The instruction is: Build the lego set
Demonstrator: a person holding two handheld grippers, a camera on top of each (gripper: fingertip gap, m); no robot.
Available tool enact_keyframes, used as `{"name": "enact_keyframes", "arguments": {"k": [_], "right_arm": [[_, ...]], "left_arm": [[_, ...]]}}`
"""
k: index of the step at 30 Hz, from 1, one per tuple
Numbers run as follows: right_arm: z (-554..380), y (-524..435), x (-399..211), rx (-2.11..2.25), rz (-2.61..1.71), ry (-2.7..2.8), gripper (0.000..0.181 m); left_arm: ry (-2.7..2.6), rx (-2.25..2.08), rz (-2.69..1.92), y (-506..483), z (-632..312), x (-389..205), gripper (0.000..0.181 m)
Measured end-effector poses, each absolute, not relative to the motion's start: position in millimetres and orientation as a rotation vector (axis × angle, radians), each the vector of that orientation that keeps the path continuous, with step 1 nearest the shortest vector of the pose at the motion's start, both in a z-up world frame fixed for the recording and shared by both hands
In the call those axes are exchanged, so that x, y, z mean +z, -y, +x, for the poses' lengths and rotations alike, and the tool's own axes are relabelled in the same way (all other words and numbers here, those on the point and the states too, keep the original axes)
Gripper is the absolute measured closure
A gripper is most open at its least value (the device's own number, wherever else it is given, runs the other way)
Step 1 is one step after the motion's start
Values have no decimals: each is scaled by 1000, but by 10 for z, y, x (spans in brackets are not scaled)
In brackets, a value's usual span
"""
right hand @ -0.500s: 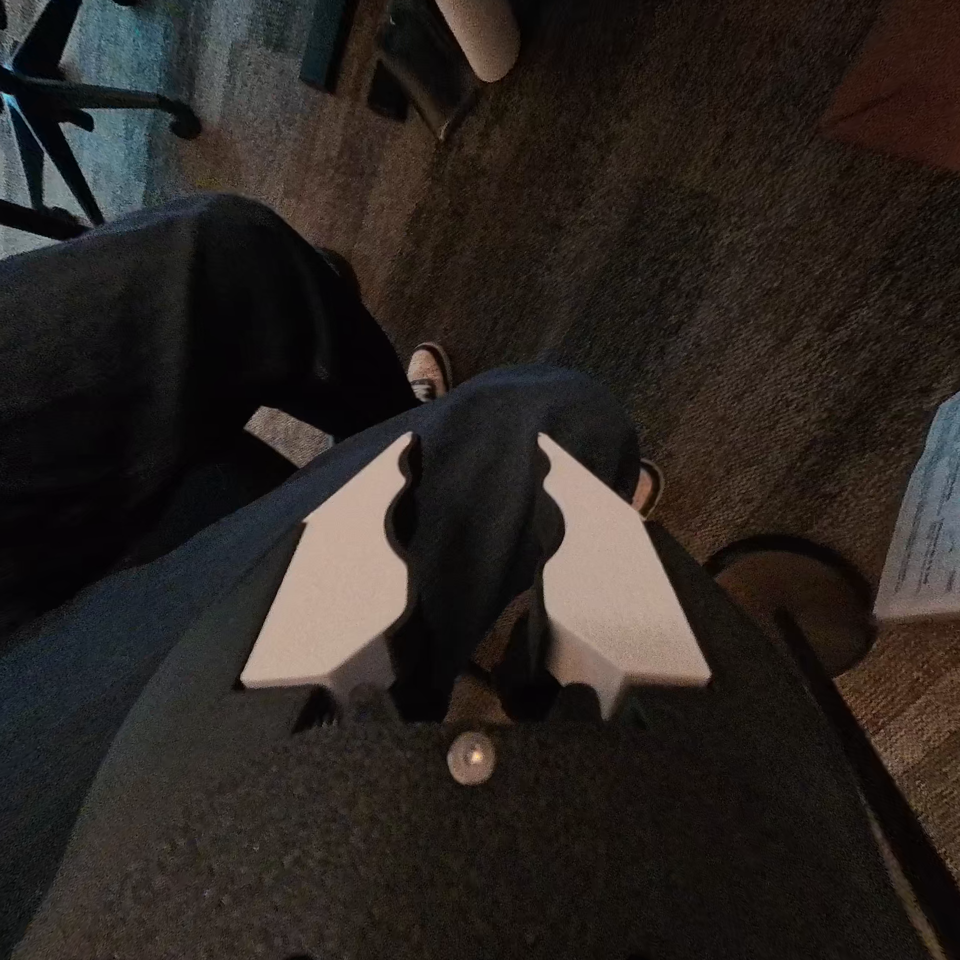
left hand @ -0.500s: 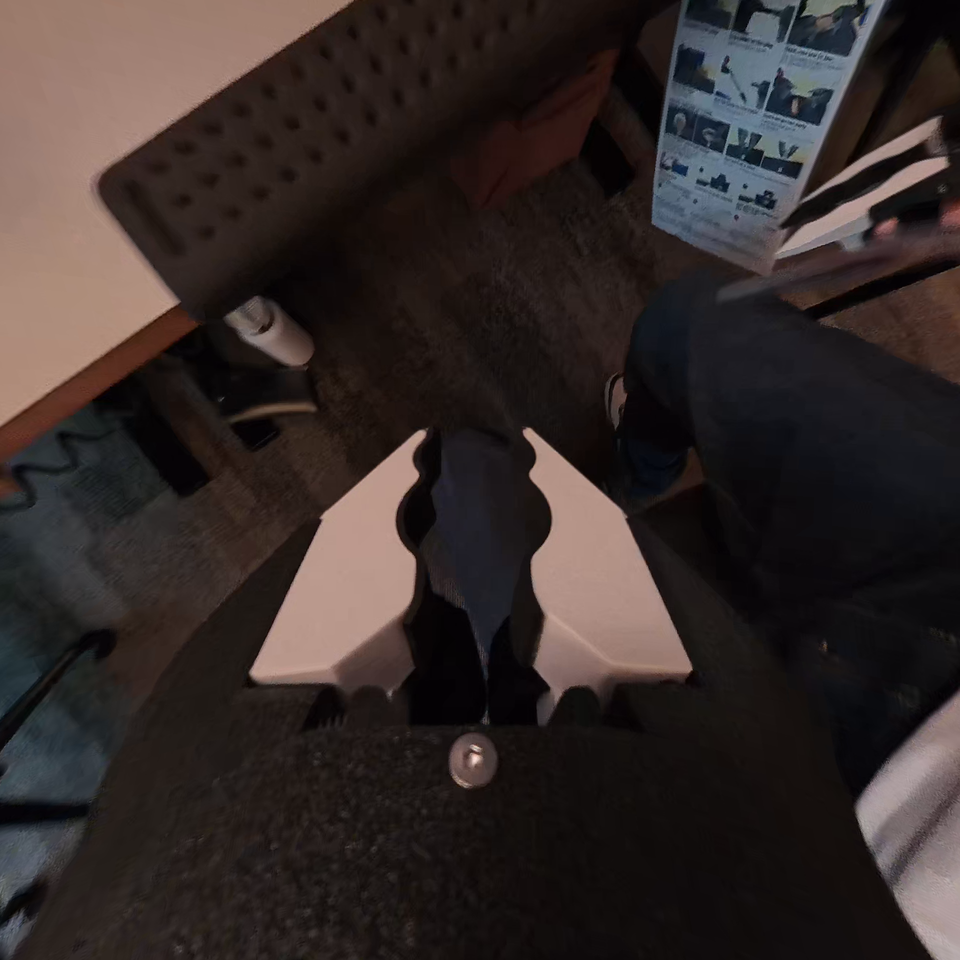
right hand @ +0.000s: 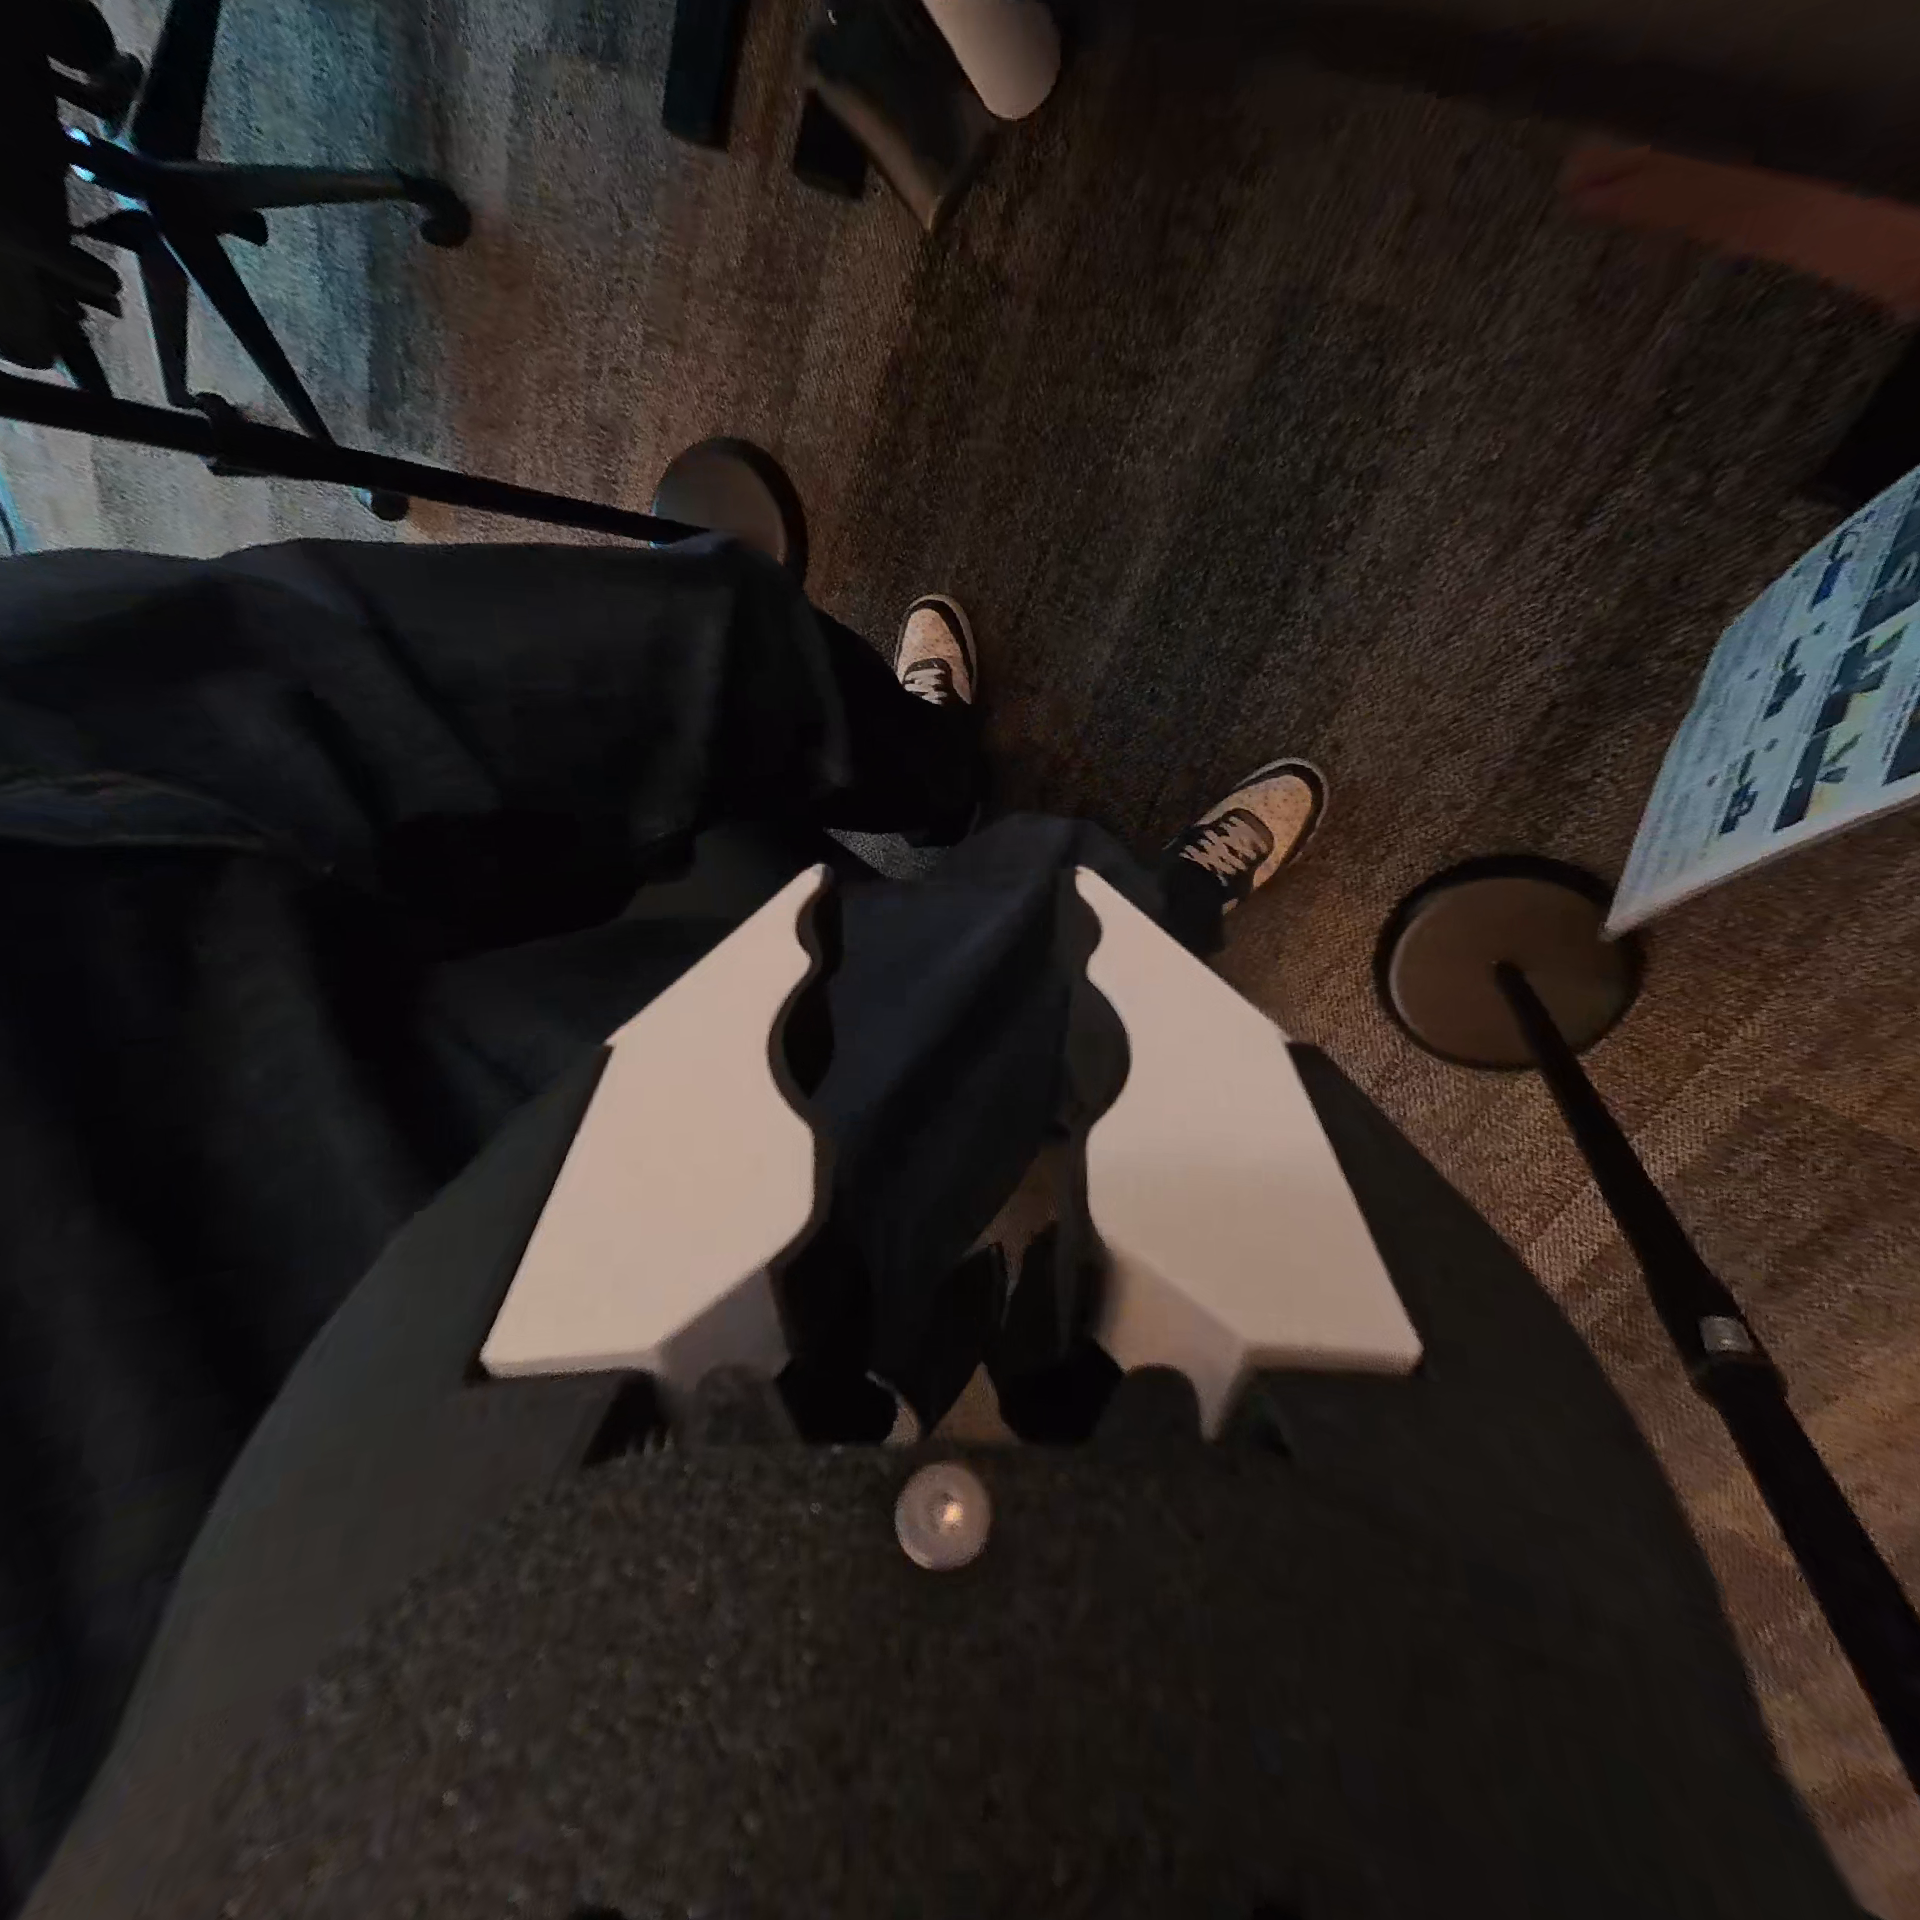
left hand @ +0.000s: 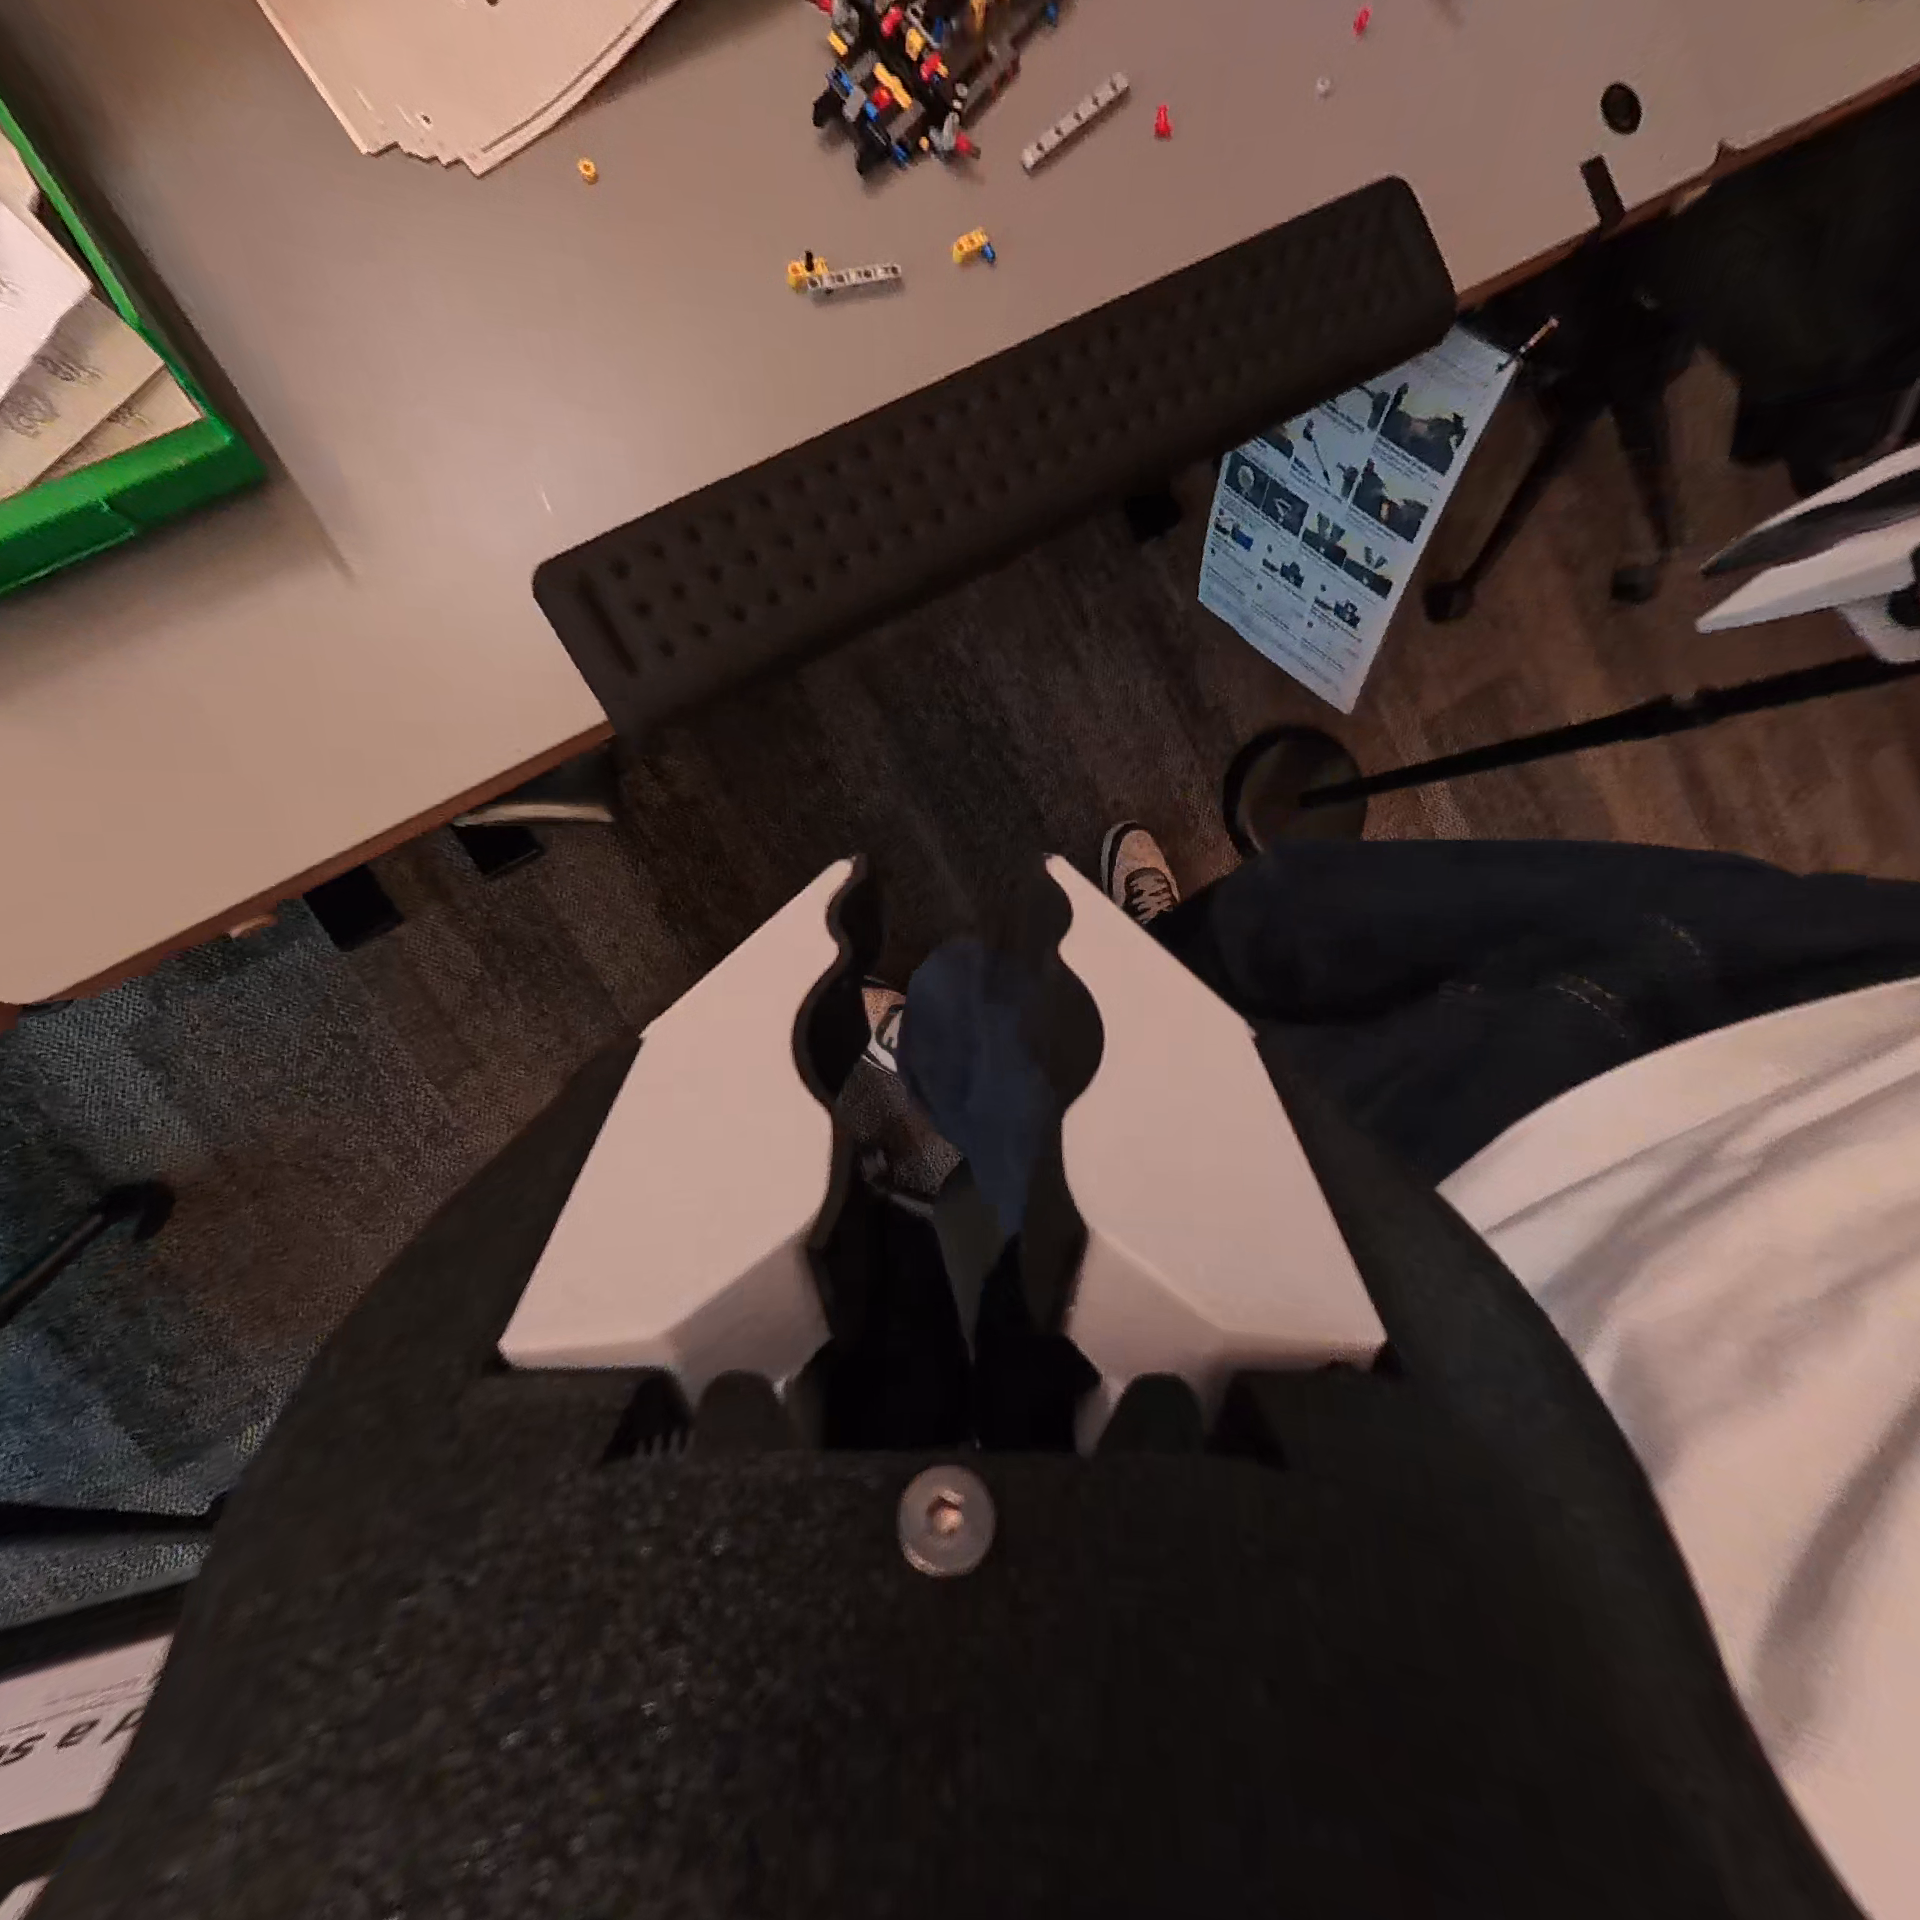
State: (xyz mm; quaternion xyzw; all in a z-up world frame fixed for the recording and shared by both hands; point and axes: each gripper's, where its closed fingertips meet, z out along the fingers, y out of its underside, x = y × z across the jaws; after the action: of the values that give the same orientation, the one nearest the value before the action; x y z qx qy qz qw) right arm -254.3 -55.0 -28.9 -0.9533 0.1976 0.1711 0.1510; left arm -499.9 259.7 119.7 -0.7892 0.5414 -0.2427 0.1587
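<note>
Lego build (left hand: 914,88) lies on the table (left hand: 436,416), far ahead of the left gripper (left hand: 951,883). Right gripper (right hand: 951,883) faces carpet. Both part-open, empty.

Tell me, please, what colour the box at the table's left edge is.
Bright green box, shown best in the left wrist view.
</note>
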Motion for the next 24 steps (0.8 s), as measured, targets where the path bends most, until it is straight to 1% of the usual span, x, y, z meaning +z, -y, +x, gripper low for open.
{"name": "enact_keyframes", "arguments": {"k": [8, 12, 15, 19, 24], "right_arm": [[-2459, 543, -248, 485, -2725, -650, 139], [-2464, 902, -236, 378, -2675, -831, 139], [-2603, 1398, -202, 257, -2534, -1097, 139], [-3202, 2319, -255, 107, -2287, -1525, 139], [-4544, 3236, -374, -47, -1974, -1995, 140]], "left_arm": [[-1663, -650, -2218, -2690, -4758, 1161, 156], [-1816, -715, -2166, -2593, -4346, 1162, 157], [-2096, -758, -2007, -2378, -3880, 1166, 157], [-2517, -686, -1663, -2054, -3289, 1061, 157], [-2877, -610, -1267, -1493, -2765, 928, 157]]}}
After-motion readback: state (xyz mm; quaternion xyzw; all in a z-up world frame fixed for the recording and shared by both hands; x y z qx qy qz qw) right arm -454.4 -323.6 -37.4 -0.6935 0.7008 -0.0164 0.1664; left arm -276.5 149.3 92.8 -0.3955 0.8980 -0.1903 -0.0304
